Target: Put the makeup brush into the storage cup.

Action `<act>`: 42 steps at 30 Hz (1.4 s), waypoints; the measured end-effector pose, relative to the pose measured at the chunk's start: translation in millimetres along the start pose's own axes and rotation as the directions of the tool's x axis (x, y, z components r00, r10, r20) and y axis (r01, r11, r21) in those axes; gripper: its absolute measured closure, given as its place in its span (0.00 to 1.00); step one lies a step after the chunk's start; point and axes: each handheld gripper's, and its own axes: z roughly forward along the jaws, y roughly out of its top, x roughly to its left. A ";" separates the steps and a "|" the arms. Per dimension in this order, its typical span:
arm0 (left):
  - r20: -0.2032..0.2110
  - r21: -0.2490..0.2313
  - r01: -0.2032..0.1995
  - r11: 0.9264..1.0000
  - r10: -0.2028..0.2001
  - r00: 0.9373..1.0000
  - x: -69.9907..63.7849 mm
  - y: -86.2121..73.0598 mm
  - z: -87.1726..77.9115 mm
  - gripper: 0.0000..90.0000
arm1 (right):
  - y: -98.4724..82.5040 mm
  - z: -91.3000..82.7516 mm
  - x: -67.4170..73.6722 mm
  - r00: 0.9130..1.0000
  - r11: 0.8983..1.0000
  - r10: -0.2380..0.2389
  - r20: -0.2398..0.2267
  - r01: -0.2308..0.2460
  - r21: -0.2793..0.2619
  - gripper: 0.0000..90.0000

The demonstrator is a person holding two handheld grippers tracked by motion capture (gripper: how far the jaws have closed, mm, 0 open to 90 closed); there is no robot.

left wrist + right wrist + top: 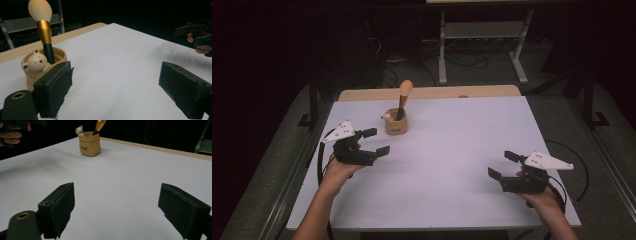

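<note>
Holding my left gripper [376, 141] near the cup [396, 122], I keep its jaws wide apart with nothing between them. The cup is tan and sits on the white table [452, 165], toward the far left part. A brush [403, 97] stands in the cup, with its fluffy tip up and leaning a bit. A little bear [386, 117] peeks over the cup's rim on the left side.

In the left gripper view, the cup [43, 68] is just behind my left jaw, very close, but I cannot tell if they touch. The brush [43, 27] has a gold band and a dark handle that goes down into the cup beside the bear [35, 62].

My right gripper [504, 165] is near the right edge of the table, well apart from the cup. Its jaws are wide apart too, and they hold nothing. In the right gripper view, the cup [90, 144] is far off across the table, with the bear [80, 130] at its rim and the brush [99, 125] poking out the top.
</note>
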 end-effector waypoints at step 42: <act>-0.062 0.015 0.020 1.000 -0.019 0.998 -28.2 -44.2 -41.6 0.13 | -1.2 1.4 1.0 1.000 1.000 0.004 -0.002 -0.004 0.009 0.14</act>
